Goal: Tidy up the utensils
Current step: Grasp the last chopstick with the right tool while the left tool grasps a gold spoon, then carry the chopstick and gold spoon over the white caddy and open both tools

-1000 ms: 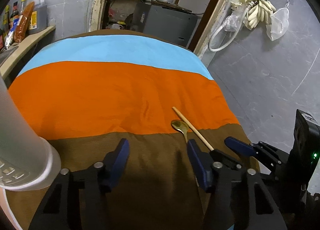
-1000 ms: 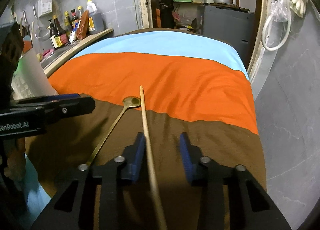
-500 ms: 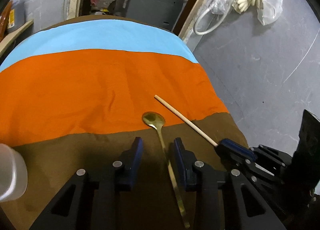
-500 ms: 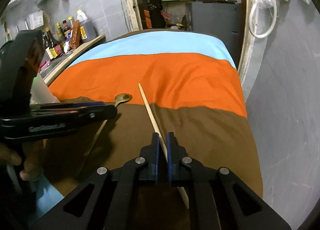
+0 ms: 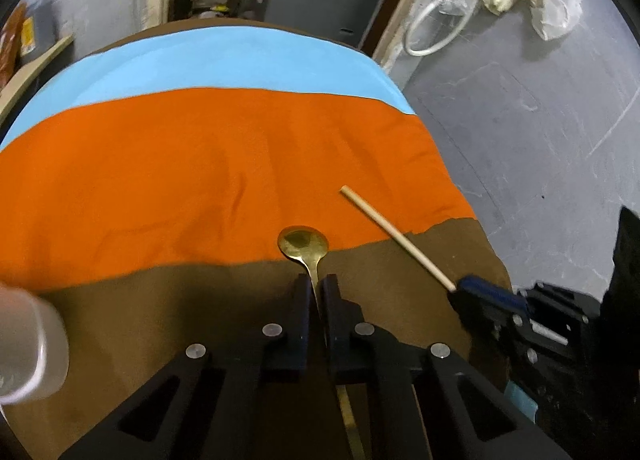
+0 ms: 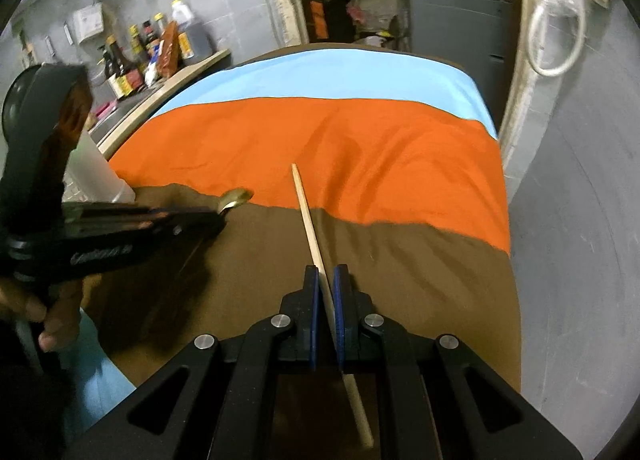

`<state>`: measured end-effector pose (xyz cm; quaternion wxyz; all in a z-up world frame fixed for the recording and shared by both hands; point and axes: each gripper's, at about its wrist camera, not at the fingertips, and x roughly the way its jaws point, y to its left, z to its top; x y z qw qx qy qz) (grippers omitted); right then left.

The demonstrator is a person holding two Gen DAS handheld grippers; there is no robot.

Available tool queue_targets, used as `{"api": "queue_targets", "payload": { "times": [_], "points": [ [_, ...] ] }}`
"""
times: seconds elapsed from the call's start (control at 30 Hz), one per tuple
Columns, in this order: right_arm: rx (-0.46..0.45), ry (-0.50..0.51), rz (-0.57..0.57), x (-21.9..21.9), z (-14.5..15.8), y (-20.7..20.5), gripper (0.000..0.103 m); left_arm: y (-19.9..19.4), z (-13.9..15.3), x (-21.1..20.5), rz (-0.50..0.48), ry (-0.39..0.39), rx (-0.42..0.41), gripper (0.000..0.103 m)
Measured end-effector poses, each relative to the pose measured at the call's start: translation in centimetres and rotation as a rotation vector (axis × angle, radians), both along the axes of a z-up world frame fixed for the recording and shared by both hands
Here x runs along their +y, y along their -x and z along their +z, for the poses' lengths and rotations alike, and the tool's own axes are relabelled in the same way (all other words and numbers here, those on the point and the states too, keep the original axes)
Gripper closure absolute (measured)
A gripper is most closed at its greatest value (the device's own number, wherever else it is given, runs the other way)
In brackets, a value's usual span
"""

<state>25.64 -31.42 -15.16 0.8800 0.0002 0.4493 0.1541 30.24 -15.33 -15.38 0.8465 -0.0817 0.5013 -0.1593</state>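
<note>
A gold spoon [image 5: 303,245] lies on the striped cloth [image 5: 180,188], its bowl at the edge of the orange and brown bands. My left gripper [image 5: 317,284] is closing its jaws, and the pads press on the spoon's handle just behind the bowl. A wooden chopstick [image 6: 307,216] lies to the right of the spoon and points toward the orange band. My right gripper [image 6: 326,274] is shut on the chopstick's middle. In the right wrist view the left gripper [image 6: 214,216] hides all of the spoon [image 6: 236,196] but the bowl.
A white plastic container [image 5: 28,344] stands at the table's left edge, beside the left gripper. A hand [image 6: 52,324] holds that gripper's grip. Bottles [image 6: 140,56] line a counter at the far left. Grey wall and floor lie past the table's right edge.
Both grippers went from open to shut, the right on the chopstick first, then the left on the spoon's handle. The left gripper slid right and forward until the spoon lay between its fingers.
</note>
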Motion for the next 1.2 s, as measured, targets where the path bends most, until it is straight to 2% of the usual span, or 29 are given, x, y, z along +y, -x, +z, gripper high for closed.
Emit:
{"api": "queue_targets", "payload": {
  "times": [0.17, 0.37, 0.47, 0.63, 0.77, 0.83, 0.93, 1.07, 1.2],
  "points": [
    [0.013, 0.051, 0.109, 2.6, 0.0, -2.5, 0.096, 1.3, 0.1, 1.7, 0.057, 0.004, 0.023, 0.097],
    [0.062, 0.076, 0.169, 4.8, -0.1, -4.8, 0.096, 1.6, 0.0, 2.7, 0.088, 0.024, 0.042, 0.097],
    [0.11, 0.067, 0.177, 5.0, -0.2, -6.2, 0.096, 1.3, -0.2, 2.6, 0.08, 0.022, 0.062, 0.096],
    [0.19, 0.055, 0.152, 5.0, -0.6, -7.8, 0.096, 0.6, -0.5, 3.2, 0.092, 0.066, 0.107, 0.096],
    [0.199, 0.028, 0.113, 4.8, -0.3, -7.3, 0.098, 0.2, -0.5, 2.9, 0.102, 0.069, 0.128, 0.097],
    [0.183, -0.006, 0.091, 4.5, 0.2, -6.7, 0.098, 0.4, -0.3, 2.8, 0.111, 0.068, 0.127, 0.099],
    [0.109, -0.12, 0.052, 3.1, 1.9, -5.0, 0.098, 1.3, 0.6, 3.3, 0.122, 0.086, 0.089, 0.099],
    [-0.041, -0.241, -0.012, 1.9, 4.8, -1.3, 0.098, 3.8, 3.6, 4.3, 0.125, 0.103, -0.035, 0.099],
    [-0.145, -0.303, -0.059, 1.7, 6.8, 1.0, 0.098, 6.6, 6.8, 5.7, 0.125, 0.116, -0.172, 0.099]
  ]
}}
